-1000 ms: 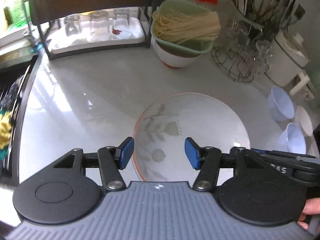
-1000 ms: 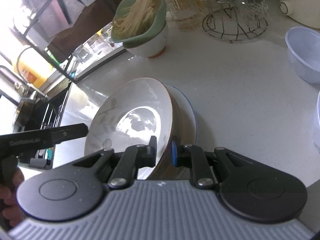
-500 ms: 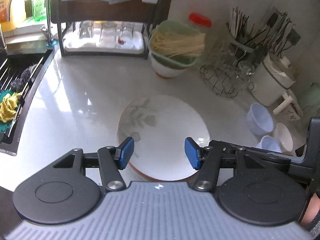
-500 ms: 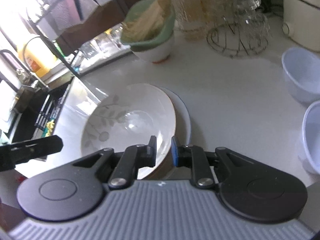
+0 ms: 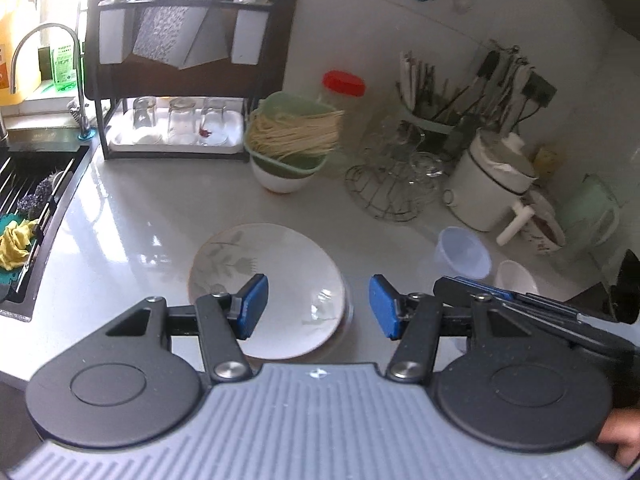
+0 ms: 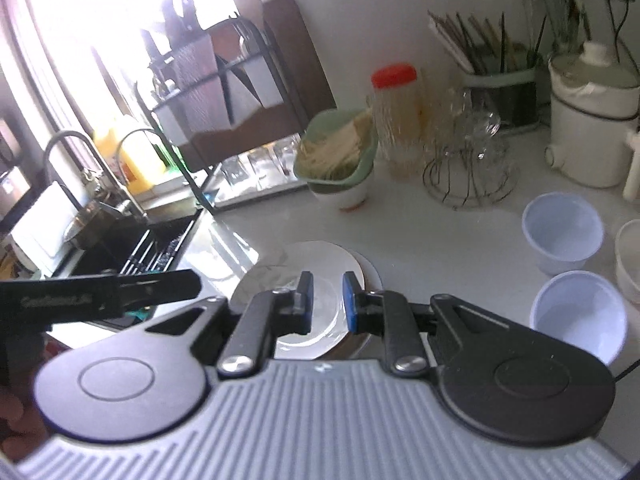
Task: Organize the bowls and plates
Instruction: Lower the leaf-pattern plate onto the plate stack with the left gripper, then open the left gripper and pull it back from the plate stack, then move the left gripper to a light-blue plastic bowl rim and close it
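A white bowl with a leaf pattern (image 5: 276,280) sits on a plate on the white counter, also in the right wrist view (image 6: 320,304). The plate's edge (image 6: 370,276) shows under it. My left gripper (image 5: 318,306) is open and empty, raised above the bowl. My right gripper (image 6: 326,302) has its jaws slightly apart, empty, raised above the bowl's near rim. Two pale blue bowls (image 6: 562,236) (image 6: 580,320) and a white bowl (image 5: 514,278) stand to the right.
A sink (image 5: 28,196) lies at the left. A dish rack with glasses (image 5: 176,120), a green basket of noodles on a white bowl (image 5: 292,140), a wire glass stand (image 5: 394,184) and a white pot (image 5: 488,184) line the back.
Both grippers have risen and pulled back from the bowl. The right gripper has let go of the bowl's rim; the bowl now rests flat on the plate.
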`<state>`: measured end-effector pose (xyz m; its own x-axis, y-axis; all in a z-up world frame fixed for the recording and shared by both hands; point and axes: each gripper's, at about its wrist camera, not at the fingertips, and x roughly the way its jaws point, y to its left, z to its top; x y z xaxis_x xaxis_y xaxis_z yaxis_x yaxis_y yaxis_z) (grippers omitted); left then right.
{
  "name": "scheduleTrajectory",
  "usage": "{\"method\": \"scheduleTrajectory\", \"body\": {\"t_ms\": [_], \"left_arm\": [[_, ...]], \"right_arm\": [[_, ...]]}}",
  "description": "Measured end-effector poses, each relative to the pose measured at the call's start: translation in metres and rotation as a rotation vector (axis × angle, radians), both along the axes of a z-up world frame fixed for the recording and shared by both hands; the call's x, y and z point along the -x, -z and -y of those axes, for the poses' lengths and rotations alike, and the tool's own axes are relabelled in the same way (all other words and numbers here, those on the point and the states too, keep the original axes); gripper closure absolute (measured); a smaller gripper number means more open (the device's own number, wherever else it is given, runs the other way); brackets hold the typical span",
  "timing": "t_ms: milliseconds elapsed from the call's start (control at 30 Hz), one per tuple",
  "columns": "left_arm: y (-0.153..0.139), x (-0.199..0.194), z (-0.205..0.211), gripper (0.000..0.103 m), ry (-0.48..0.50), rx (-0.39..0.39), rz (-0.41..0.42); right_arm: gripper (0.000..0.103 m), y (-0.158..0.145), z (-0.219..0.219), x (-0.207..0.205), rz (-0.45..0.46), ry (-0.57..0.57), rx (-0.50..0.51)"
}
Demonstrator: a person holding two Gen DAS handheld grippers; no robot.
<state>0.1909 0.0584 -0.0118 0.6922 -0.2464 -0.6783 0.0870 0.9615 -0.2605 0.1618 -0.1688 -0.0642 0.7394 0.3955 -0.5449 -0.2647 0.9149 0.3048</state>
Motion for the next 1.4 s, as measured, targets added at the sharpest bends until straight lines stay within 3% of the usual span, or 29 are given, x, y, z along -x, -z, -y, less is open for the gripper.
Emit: {"method": "scheduleTrajectory", "body": {"t_ms": [167, 633, 1067, 1400], "left_arm": [[-0.008, 0.025, 0.010, 0.041, -0.005, 0.002, 0.005], [-0.011, 0.074, 0.010, 0.041, -0.058, -0.020, 0.011], [-0.014, 0.052, -0.012, 0.040, 0.047, 0.009, 0.026], [0.000, 0.041, -0.008, 0.040, 0.187, 0.038, 0.013]], "right_arm": [[0.083, -0.010, 0.013, 0.032, 0.062, 0.001, 0.002], [0.083, -0.012, 0.025, 0.086, 0.085, 0.044, 0.020], [0.083, -0.019, 0.003, 0.086, 0.091, 0.118, 0.068], [0.083, -0.011, -0.003, 0.101, 0.077, 0.254, 0.097]]}}
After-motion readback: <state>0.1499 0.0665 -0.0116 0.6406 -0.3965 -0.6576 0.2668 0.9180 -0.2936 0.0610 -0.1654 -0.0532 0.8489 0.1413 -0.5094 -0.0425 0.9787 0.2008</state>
